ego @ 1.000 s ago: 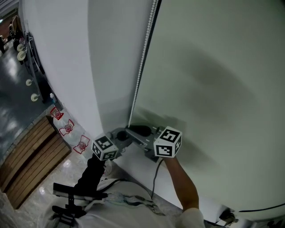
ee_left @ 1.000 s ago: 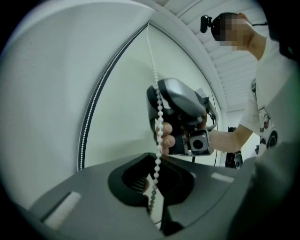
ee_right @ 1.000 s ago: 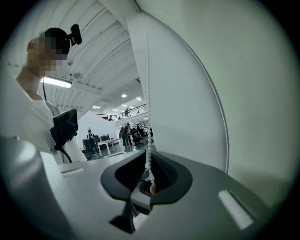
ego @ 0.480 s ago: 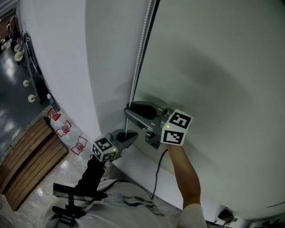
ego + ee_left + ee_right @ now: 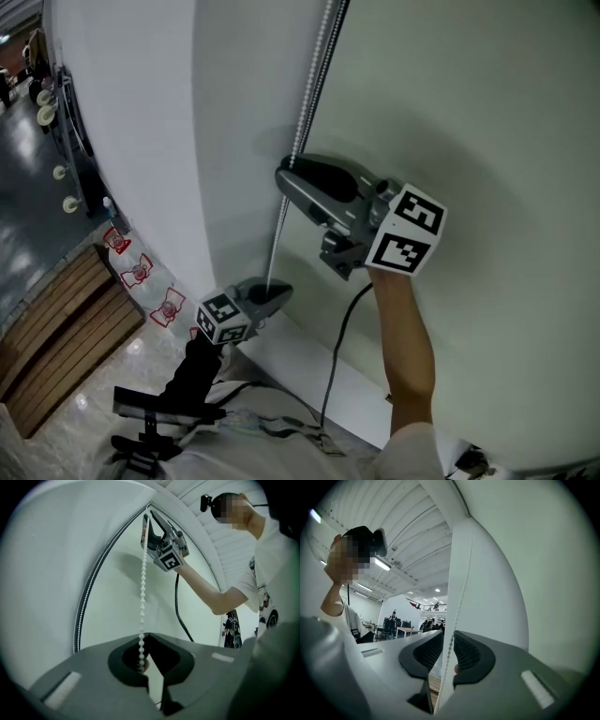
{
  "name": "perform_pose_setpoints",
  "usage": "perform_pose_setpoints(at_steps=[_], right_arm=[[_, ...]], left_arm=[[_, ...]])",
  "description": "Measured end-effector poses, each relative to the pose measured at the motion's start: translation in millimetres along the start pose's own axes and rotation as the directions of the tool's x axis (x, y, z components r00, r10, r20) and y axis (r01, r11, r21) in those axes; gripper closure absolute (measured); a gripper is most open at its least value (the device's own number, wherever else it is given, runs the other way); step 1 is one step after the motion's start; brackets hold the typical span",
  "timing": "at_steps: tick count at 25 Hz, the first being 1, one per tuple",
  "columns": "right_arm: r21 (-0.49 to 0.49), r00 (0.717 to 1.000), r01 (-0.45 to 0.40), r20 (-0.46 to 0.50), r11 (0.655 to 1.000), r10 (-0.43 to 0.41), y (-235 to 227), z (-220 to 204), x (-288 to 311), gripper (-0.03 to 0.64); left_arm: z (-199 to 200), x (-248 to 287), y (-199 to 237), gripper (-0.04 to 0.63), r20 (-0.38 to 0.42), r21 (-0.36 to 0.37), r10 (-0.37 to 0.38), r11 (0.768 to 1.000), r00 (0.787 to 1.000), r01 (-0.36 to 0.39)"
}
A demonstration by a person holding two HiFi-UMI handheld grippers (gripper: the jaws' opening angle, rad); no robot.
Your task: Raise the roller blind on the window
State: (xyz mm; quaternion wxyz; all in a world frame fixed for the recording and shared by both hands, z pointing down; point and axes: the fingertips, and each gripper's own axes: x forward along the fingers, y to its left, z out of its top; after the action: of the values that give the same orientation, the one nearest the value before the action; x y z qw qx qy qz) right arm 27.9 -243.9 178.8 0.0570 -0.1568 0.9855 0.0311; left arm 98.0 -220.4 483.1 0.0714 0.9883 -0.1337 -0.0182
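The pale green roller blind (image 5: 469, 141) hangs down over the window, its white bead chain (image 5: 309, 103) falling along its left edge. My left gripper (image 5: 279, 292) is low down and shut on the bead chain (image 5: 142, 597), which runs taut from its jaws. My right gripper (image 5: 284, 173) is higher up the same chain. Its jaws have just been closing a little. The chain (image 5: 457, 606) passes between them with a gap on both sides, so it is open. From the left gripper view, the right gripper (image 5: 146, 520) shows at the top of the chain.
A white pillar (image 5: 141, 141) stands left of the blind. Wooden slats (image 5: 56, 328) and bottles with red labels (image 5: 141, 272) lie at lower left. A black cable (image 5: 342, 347) hangs from my right gripper. A black stand (image 5: 155, 408) sits below.
My right gripper has risen along the chain, from beside the left gripper to well above it. The left gripper has kept its place on the chain.
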Motion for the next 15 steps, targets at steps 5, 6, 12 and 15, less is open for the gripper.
perform_pose_setpoints(at_steps=[5, 6, 12, 15], right_arm=[[-0.035, 0.999, -0.004, 0.038, 0.999, 0.006, -5.1, 35.7, 6.5, 0.545], [-0.040, 0.999, -0.004, 0.046, 0.999, 0.006, -6.1, 42.2, 7.6, 0.545], [-0.068, 0.996, -0.002, 0.088, 0.998, 0.008, -13.2, 80.3, 14.5, 0.549], [-0.084, 0.995, -0.004, 0.097, 0.996, 0.012, -13.6, 94.0, 18.4, 0.553]], left_arm=[[-1.1, -1.4, 1.1, 0.597, -0.001, -0.004, 0.006, 1.000, 1.000, -0.006], [-1.4, -1.7, 1.3, 0.597, -0.002, -0.005, 0.007, 1.000, 1.000, -0.007], [0.3, -0.5, 1.5, 0.597, -0.004, -0.008, 0.008, 1.000, 1.000, -0.008], [1.6, -1.0, 2.7, 0.597, -0.004, -0.009, 0.012, 1.000, 1.000, -0.012]])
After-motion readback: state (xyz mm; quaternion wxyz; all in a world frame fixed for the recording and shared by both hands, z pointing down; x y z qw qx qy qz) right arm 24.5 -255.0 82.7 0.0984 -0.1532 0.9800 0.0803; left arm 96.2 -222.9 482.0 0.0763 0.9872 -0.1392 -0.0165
